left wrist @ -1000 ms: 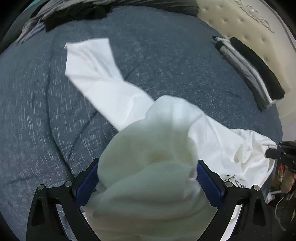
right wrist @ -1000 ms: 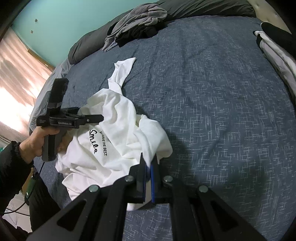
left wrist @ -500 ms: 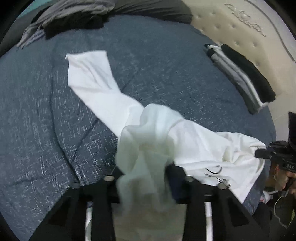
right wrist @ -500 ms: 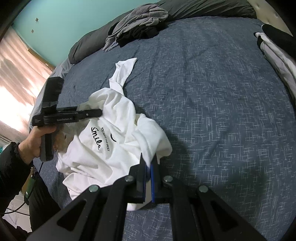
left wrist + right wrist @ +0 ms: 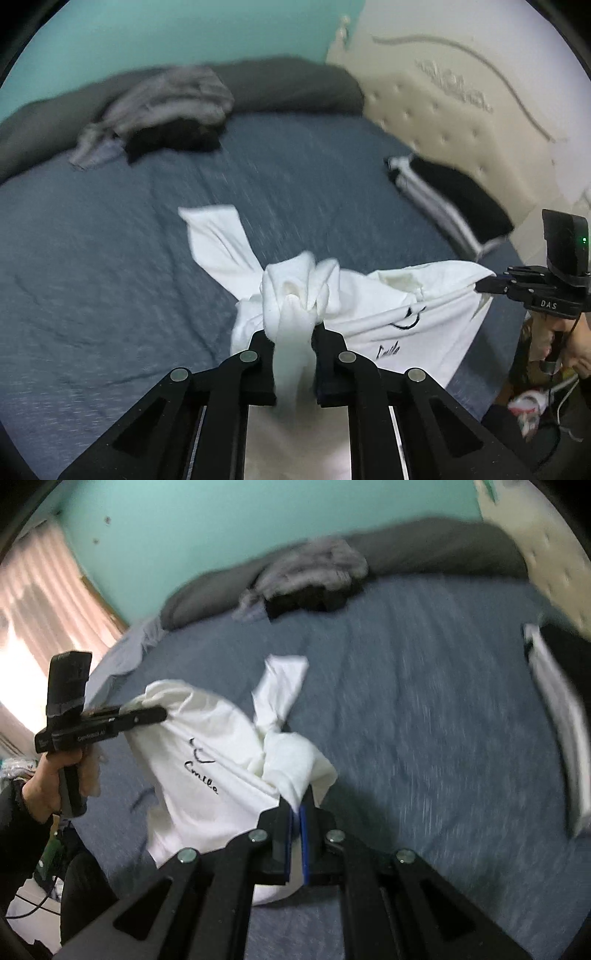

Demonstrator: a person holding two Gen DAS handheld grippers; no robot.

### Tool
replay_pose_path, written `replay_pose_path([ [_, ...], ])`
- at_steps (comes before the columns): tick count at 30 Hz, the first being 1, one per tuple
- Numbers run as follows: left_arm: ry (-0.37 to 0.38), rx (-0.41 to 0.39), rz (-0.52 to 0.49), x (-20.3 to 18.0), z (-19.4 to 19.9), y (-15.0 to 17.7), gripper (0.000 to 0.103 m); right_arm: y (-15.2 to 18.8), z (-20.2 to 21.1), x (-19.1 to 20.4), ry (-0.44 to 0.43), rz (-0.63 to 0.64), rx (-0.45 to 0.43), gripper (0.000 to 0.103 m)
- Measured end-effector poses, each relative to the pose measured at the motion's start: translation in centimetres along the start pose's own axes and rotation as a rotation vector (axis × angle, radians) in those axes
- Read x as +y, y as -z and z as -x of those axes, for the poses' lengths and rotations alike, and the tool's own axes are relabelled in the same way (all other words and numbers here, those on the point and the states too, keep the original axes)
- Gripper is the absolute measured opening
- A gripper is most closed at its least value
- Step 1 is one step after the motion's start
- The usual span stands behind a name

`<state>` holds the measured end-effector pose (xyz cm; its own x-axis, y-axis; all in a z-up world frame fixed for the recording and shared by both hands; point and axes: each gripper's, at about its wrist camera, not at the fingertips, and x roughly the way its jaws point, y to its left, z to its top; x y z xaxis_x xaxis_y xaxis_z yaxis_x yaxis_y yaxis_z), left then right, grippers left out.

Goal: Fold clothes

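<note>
Both claws are clamped on the white T-shirt: a thick bunched wad is pinched by the left gripper, a thin edge by the right gripper. The shirt is held stretched between them above the blue bedspread, one sleeve trailing onto it. The cloth is judged light, limp and slippery; hold is best taken at shoulder seams or hem corners.

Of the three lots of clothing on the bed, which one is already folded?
The black and striped stack by the headboard: flat, squared layers. The white T-shirt hangs bunched between both grippers; the grey and black heap lies crumpled near the pillows.
</note>
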<state>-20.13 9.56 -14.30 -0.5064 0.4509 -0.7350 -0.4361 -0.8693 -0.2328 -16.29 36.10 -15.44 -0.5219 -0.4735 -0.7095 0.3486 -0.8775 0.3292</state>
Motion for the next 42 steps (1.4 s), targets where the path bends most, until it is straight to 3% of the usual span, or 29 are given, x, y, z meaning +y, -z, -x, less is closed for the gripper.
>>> replay_pose_path([
  [13, -0.157, -0.402, -0.024, -1.1, 25.8, -7.2, 0.011, -15.4, 15.2, 16.4, -0.013, 0.247, -0.351, 0.003],
  [21, -0.244, -0.563, -0.08, -4.6, 38.7, -9.1, 0.011, -20.2, 23.8, 24.2, -0.008, 0.322, -0.501, 0.003],
  [24, -0.231, -0.497, -0.038, -3.2, 35.4, -6.9, 0.012, -20.7, 24.6, 25.5, -0.009, 0.317, -0.503, 0.003],
  [28, -0.213, -0.409, 0.017, -1.4, 30.9, -3.8, 0.012, -19.5, 21.1, 25.3, 0.0, 0.304, -0.419, 0.003],
  [38, -0.171, -0.178, 0.154, 2.7, 19.5, 4.7, 0.012, -10.2, 1.4, 18.1, 0.013, 0.209, -0.063, 0.003],
  [42, -0.139, -0.047, 0.208, 4.4, 12.2, 8.6, 0.013, -5.9, -5.9, 15.3, 0.021, 0.185, 0.068, 0.003],
])
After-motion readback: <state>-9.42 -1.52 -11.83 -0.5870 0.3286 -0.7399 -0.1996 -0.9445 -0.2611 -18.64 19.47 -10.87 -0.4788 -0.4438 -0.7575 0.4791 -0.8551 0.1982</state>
